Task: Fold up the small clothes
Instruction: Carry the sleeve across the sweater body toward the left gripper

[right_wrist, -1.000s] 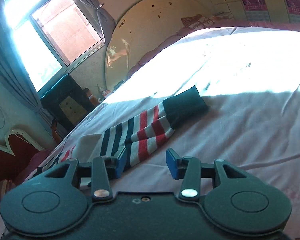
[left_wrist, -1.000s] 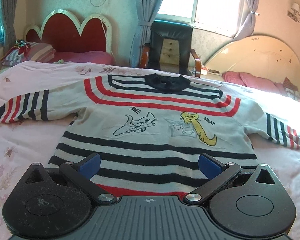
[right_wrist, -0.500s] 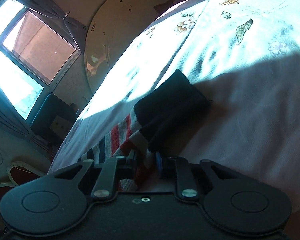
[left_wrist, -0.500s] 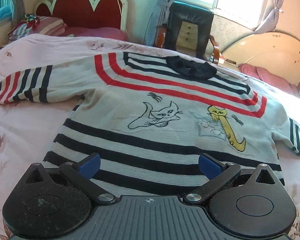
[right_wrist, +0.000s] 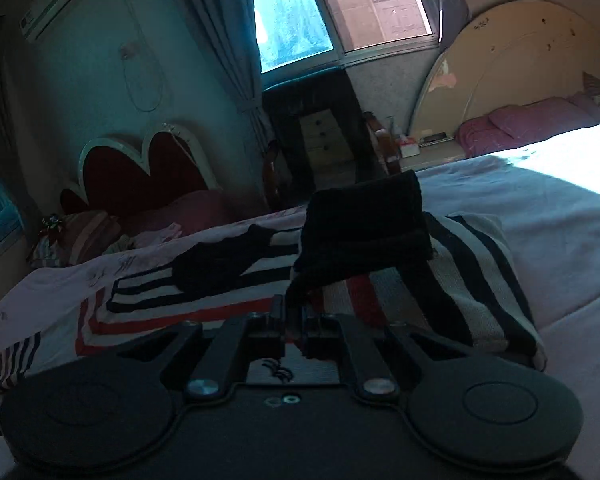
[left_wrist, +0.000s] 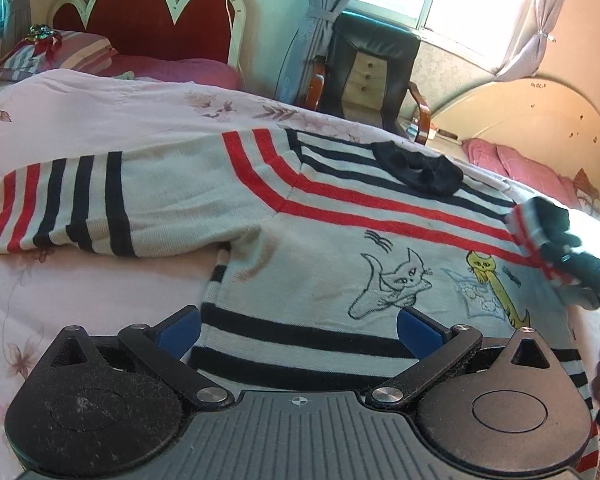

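Right claw (right_wrist: 294, 322) pinches the sleeve (right_wrist: 364, 228), carrying it over the sweater (left_wrist: 340, 248) flat on the bed (left_wrist: 100, 120); left claw (left_wrist: 298, 326) wide, empty; other sleeve (left_wrist: 60, 204) and body unfolded.

Open pink floral bedsheet (left_wrist: 100, 128) lies clear left of and beyond the striped knit sweater (left_wrist: 308, 232). The right hand-held gripper (left_wrist: 556, 252), clamping the lifted striped sleeve (left_wrist: 528, 224), blocks the sweater's right side.
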`<state>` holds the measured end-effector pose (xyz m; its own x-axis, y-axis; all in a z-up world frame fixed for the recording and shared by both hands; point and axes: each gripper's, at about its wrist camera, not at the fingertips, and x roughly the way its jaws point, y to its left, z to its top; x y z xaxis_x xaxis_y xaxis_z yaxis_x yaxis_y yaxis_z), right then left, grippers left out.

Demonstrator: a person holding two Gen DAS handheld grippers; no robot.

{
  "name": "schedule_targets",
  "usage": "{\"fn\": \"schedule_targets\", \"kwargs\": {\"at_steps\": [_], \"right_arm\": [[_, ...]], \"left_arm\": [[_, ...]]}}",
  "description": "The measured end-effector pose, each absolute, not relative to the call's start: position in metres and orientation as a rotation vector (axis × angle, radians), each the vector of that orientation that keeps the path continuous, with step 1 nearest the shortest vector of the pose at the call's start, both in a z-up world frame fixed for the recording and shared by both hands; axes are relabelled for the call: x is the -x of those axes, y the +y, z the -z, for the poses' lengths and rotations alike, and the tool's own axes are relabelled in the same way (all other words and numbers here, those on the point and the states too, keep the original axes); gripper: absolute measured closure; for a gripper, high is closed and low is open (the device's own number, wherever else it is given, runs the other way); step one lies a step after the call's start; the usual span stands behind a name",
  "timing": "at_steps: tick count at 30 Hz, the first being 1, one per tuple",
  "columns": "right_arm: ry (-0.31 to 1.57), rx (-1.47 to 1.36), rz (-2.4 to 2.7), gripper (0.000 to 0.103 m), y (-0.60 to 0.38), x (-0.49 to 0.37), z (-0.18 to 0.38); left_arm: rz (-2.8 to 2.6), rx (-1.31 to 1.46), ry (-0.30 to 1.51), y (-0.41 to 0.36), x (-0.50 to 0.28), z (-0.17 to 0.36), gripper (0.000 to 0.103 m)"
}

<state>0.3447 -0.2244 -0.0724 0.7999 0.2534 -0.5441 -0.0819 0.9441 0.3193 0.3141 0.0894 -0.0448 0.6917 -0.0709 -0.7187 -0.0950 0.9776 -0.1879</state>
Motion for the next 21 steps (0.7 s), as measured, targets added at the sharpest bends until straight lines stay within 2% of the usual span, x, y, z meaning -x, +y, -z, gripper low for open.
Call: {"fn": "schedule_targets", "kwargs": {"at_steps": [3,5,7,9,10,14,17,21], "right_arm": [[0.734,-0.204,-0.246,0.095,-0.164,-0.356,0.099],[0.713,-0.168,-0.236,0.091,-0.146,-0.350,0.107],[0.685,-0.144,-0.251,0.075,-0.141,-0.339,0.105],[0.656,-0.109,-0.244,0.047,-0.144,-0.322,0.098],[0.641,-0.090,-0.232,0.045,-0.148,-0.316,0.096],[0.649,-0.160,-0.181,0.053,-0.168,-0.296,0.090],[0.648,-0.223,-0.118,0.054,-0.185,-0.288,0.089],[0.637,-0.272,-0.061,0.054,-0.206,-0.281,0.089]], "left_arm": [[0.010,0.241,0.798,0.105,-0.323,0.041,0.000],[0.034,0.264,0.786,0.111,-0.329,0.040,0.000],[0.065,0.289,0.777,0.111,-0.338,0.042,0.000],[0.118,0.327,0.774,0.104,-0.349,0.046,0.000],[0.147,0.346,0.775,0.098,-0.355,0.050,0.000],[0.272,0.412,0.823,0.059,-0.388,0.075,0.001],[0.322,0.416,0.894,0.032,-0.415,0.097,0.039],[0.333,0.372,0.881,0.003,-0.431,0.101,0.039]]}}
